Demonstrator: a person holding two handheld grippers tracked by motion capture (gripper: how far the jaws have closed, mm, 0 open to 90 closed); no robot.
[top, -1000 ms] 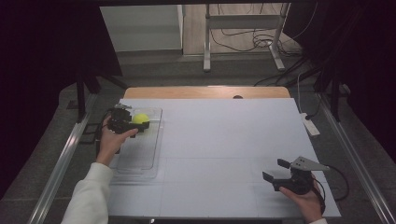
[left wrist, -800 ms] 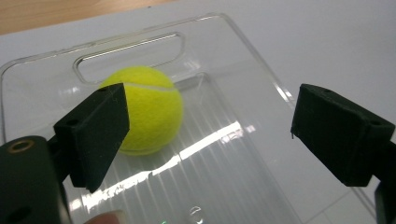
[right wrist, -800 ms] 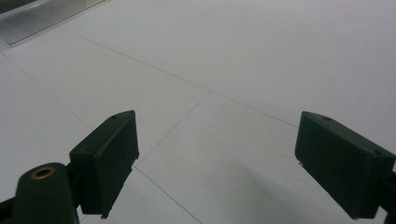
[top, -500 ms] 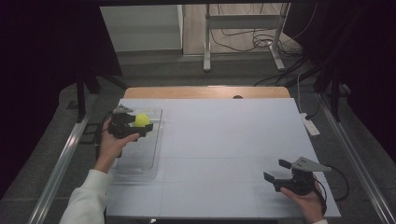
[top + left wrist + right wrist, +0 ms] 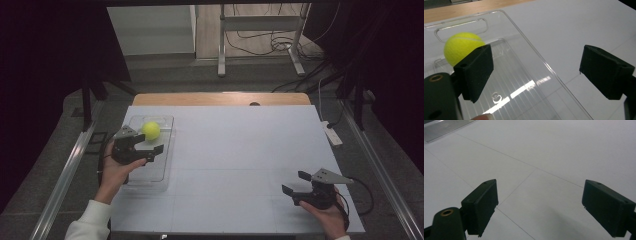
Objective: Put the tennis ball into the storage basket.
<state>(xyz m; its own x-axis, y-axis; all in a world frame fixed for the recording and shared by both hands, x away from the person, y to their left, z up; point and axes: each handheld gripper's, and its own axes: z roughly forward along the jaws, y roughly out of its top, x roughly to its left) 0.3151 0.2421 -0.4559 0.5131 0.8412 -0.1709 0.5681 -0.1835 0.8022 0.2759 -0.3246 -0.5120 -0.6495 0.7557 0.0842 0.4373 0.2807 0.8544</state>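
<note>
Yellow ball (image 5: pixel 151 130) sits in my clear tray (image 5: pixel 164 165), released; left gripper (image 5: pixel 146 148) jaws wide, empty; right gripper (image 5: pixel 296 182) at five o'clock likewise; next, I'd say, withdraw left.

Overhead light lit the white table (image 5: pixel 240 150) evenly; surroundings fell to near black. Specular glare streaked the clear tray (image 5: pixel 524 87) floor. Near jaws were slightly soft. A faint soft shadow lay under the right gripper (image 5: pixel 539 202).

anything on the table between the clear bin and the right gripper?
Nothing: high view shows bare white table between the clear bin and the right gripper.
</note>
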